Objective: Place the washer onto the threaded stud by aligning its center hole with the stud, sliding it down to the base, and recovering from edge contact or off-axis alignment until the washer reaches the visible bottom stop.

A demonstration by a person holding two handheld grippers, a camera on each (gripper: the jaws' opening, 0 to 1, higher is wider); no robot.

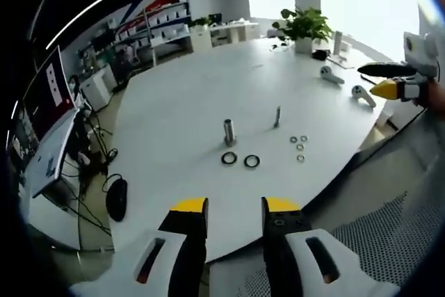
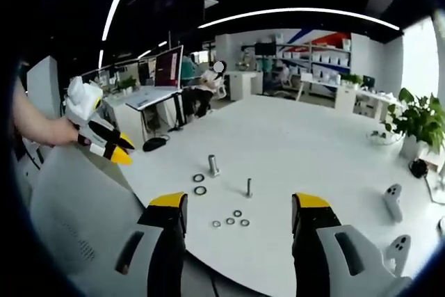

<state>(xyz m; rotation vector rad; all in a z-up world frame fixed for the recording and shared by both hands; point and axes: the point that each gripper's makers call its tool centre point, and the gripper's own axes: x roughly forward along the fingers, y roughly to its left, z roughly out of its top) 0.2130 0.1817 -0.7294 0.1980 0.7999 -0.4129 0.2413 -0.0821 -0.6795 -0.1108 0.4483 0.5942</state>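
Both claws hang released and empty at the near edge of the white bench [image 2: 292,137]: left claw [image 1: 233,208], right claw [image 2: 238,203]. Beyond them, four small washers [image 2: 230,220] lie loose in a cluster. Just past them stands the threaded stud [image 2: 249,186], bare, with two dark rings [image 2: 199,184] and a thicker metal post [image 2: 213,165] beside it.

The round white table [image 1: 181,102] has a smooth, matt top. On it, the slim grey threaded stud [image 1: 277,117] looks like dull metal; just left of the stud, the thicker silver cylinder [image 1: 229,132] shines like polished metal. Near the stud lie four small pale metal washers [image 1: 300,147] and two dark, rubbery-looking rings [image 1: 240,159]. The grippers' white shells look like smooth plastic.
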